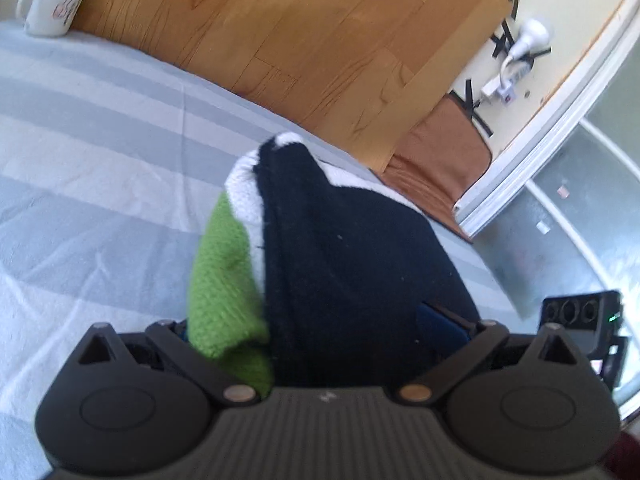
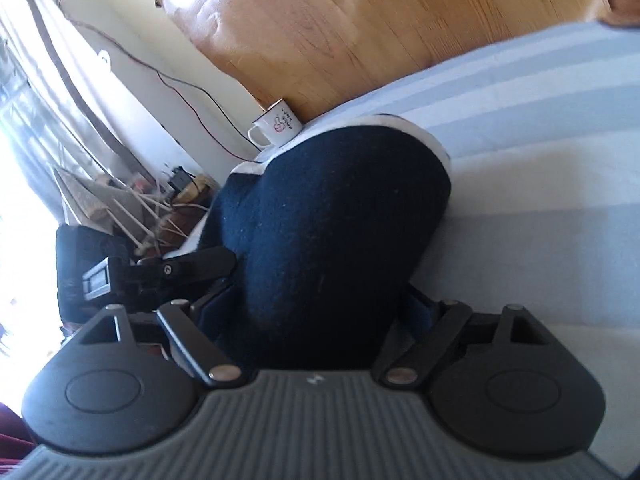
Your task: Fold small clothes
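Through my left wrist camera, my left tongs point(image 1: 326, 328) have a bunched piece of clothing point(image 1: 340, 248) sitting right in their mouth. It is mostly dark navy knit, with a bright green part point(image 1: 224, 280) along the left side and white point(image 1: 244, 188) showing farther out. The cloth fills the whole gap between the two arms and hides the tips, so I cannot tell whether these tongs are clamped on it or standing apart. The garment reaches forward from the tongs over a bed covered with a pale blue striped sheet point(image 1: 100, 140). Far ahead and to the left, a white mug point(image 1: 52, 6) stands at the bed's edge against the wooden headboard point(image 1: 280, 32). To the right, just beside my left tongs, part of the other black tool point(image 1: 580, 316) shows.

Through my right wrist camera, my right tongs point(image 2: 320, 316) have the same navy garment point(image 2: 332, 220) mounded between their arms, its white edge point(image 2: 420, 132) curling round the far side. The tips are buried under the fabric, so I cannot tell whether they pinch it. The striped sheet point(image 2: 540, 160) spreads out to the right. The mug point(image 2: 276, 128) sits just beyond the cloth, next to the headboard point(image 2: 360, 20). At left, the other tool's black arm point(image 2: 180, 268) touches the garment's near edge.
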Demonstrator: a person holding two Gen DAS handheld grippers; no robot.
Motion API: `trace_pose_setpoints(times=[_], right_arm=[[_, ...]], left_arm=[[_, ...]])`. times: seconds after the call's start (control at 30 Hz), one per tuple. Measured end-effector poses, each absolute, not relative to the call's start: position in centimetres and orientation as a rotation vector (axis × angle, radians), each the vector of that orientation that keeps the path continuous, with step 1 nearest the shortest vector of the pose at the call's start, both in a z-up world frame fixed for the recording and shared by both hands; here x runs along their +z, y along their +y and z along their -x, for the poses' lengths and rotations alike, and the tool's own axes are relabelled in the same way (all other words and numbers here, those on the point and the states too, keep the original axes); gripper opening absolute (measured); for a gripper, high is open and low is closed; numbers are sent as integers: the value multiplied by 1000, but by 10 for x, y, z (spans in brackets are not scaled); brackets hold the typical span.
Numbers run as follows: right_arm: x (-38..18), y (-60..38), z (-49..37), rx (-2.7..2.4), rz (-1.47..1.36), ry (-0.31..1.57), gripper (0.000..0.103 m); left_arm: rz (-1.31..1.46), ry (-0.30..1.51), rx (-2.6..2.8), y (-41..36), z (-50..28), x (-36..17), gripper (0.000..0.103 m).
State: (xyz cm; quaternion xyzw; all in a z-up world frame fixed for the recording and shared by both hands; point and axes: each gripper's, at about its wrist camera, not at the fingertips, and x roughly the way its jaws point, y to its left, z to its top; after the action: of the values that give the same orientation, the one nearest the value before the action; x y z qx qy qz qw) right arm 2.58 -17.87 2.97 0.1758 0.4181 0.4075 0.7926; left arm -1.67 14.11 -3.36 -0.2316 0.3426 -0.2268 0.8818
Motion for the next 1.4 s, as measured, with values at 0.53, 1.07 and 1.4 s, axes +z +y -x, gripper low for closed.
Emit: trace_pose_setpoints(times=[0.53, 1.07, 1.4], right_arm=[[50, -207, -199, 711, -358, 667, 49], [34, -239, -159, 502, -401, 697, 79], [43, -225, -23, 277, -243, 502, 95]], left_arm=[[355, 617, -403, 67, -180, 36, 67], [195, 624, -104, 35, -150, 12, 87], [-118, 396, 100, -12, -24, -11, 91]])
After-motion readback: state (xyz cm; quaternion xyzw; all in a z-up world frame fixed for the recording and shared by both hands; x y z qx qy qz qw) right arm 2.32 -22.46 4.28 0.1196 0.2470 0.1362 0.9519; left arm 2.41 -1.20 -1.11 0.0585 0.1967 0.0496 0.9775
